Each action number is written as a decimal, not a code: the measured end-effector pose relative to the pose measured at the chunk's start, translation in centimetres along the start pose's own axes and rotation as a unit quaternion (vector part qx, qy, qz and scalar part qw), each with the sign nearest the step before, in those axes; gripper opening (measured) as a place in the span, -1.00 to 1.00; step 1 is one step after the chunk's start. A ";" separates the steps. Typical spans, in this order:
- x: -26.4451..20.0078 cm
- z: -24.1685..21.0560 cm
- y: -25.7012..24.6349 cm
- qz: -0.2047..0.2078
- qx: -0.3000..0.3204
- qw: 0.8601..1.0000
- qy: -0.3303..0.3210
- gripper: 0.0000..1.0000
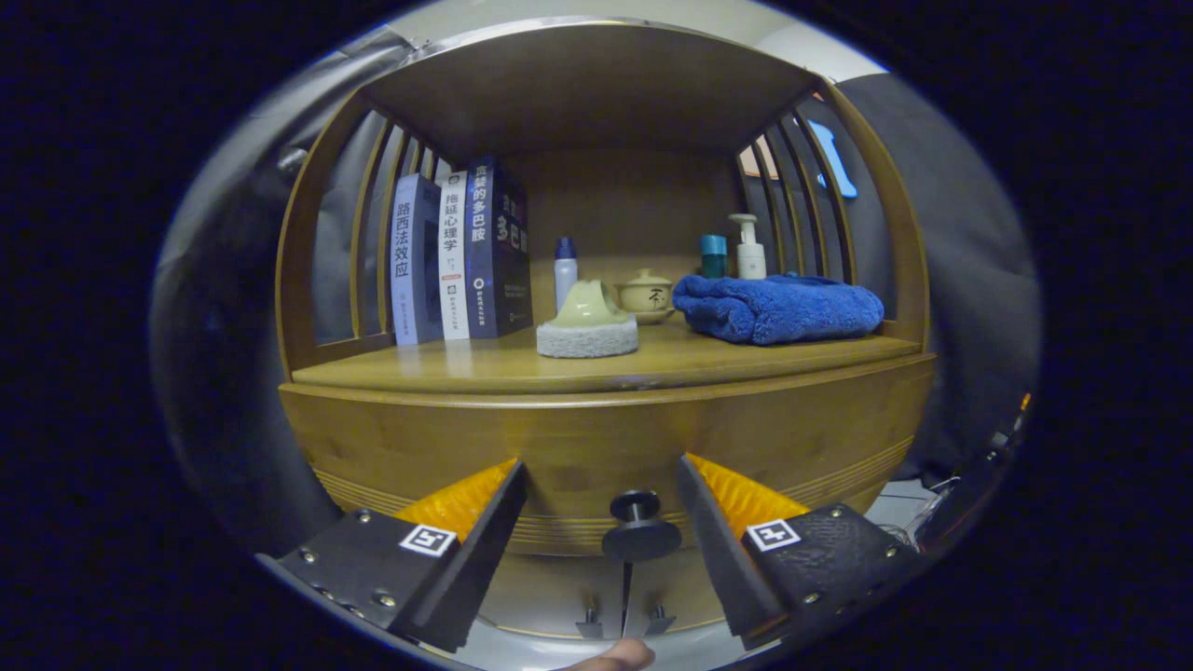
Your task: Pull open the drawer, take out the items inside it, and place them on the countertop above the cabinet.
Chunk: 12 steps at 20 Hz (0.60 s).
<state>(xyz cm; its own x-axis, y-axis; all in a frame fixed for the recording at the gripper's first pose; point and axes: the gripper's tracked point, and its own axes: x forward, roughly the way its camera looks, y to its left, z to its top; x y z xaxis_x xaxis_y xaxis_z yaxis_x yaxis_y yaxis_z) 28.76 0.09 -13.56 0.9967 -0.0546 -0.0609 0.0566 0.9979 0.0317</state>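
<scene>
Dark cloth walls close in the booth around a bamboo-coloured wooden cabinet [596, 438] w/ a slatted open shelf on top. Its tabletop [485, 368] carries things under a wooden roof panel: three books [461, 256] upright at the left rear corner, against the slats; a pale sponge-like pad w/ a greenish lump on it [588, 324] near the front edge, about mid-width; a small white bottle w/ dark cap [565, 270] and a lidded ceramic jar [646, 294] behind it, toward the back wall; a folded blue towel [778, 308] on the right side, reaching nearly to the right edge; a teal-capped container [713, 254] and a white pump bottle [748, 249] at the right rear corner, behind the towel. Below the front edge sits the drawer [606, 447], front flush w/ the cabinet, i.e. shut; contents can't be seen. Its dark round knob [637, 524] juts out at centre-bottom of the drawer front. Claw [601, 508] is spread wide, released, one finger each side of the knob, neither touching it; knob lies between the fingertips, approx. level w/ them. A fingertip of the person's hand [615, 657] peeks in below the claw. Pale floor & some cables [932, 485] show beside the cabinet's right lower corner.
</scene>
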 end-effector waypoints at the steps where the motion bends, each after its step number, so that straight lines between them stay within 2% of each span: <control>1: 0.0 0.0 0.1 0.000 0.000 1.000 0.001 0.95; 7: -0.2 -0.3 0.3 0.008 0.028 0.999 0.024 0.95; 12: -4.1 0.9 0.5 -0.006 0.009 0.999 0.045 0.96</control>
<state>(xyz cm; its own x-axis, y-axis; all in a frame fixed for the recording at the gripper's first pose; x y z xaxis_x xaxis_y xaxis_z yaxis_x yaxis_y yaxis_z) 24.76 0.79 -12.40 0.9864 -0.0632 -0.1514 0.0714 0.9962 0.0491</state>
